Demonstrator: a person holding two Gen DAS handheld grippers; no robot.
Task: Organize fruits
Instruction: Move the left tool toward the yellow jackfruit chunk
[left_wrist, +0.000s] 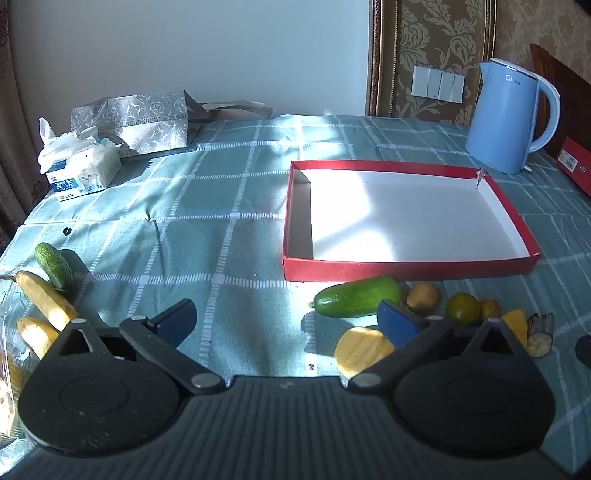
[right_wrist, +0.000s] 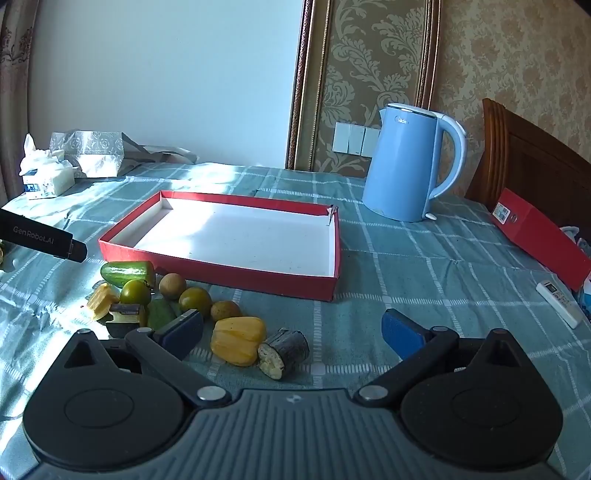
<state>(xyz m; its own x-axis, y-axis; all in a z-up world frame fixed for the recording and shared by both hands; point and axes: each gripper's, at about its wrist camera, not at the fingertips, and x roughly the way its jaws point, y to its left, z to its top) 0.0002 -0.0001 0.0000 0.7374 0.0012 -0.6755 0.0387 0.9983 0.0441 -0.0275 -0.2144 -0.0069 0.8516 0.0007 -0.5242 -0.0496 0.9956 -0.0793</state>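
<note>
Both claws wide open, holding nothing: left claw, right claw. Near right claw at 11 o'clock: yellow jackfruit piece and dark sugarcane stub on the checked teal table. Farther at 10 o'clock, green cucumber and small round fruits. Beyond at 12, the shallow red cardboard tray is empty. Looks like nothing sorted yet; every piece left.
</note>
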